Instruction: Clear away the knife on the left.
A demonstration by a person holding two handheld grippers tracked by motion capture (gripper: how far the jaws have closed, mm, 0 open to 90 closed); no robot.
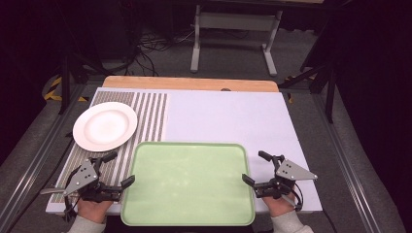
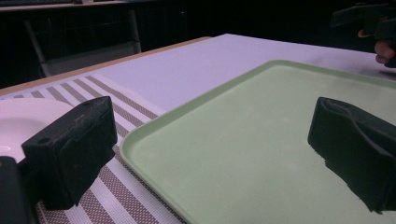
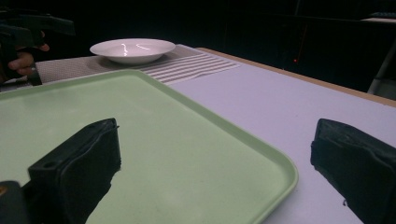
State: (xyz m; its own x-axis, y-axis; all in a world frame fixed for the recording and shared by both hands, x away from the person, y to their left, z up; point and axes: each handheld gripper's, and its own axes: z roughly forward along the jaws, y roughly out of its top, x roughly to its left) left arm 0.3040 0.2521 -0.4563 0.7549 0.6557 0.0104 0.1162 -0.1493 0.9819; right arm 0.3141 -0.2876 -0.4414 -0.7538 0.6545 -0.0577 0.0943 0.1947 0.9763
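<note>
One pale green tray (image 1: 188, 182) lay flat at the near middle of the white table (image 1: 233, 116), its near edge close to the person's side and its surface bare. Both grippers flanked it. The left gripper (image 1: 113, 169) sat at the tray's left rim with its jaws spread wide and nothing between them but that rim: in the left gripper view one jaw hung over the striped placemat (image 2: 116, 196) and the other over the green surface of the tray (image 2: 243, 154), neither jaw clearly touching it. The right gripper (image 1: 256, 167) mirrored it at the tray's right rim, jaws equally wide and holding nothing; in the right gripper view one jaw stood over the tray (image 3: 154, 140) and the other over bare table beyond the near right corner. Each tool was held in a hand that came in from the bottom of the high view. Farther out, a white plate (image 1: 105, 125) rested on the placemat at the table's far left, just beyond the tray's far left corner and apart from it.
</note>
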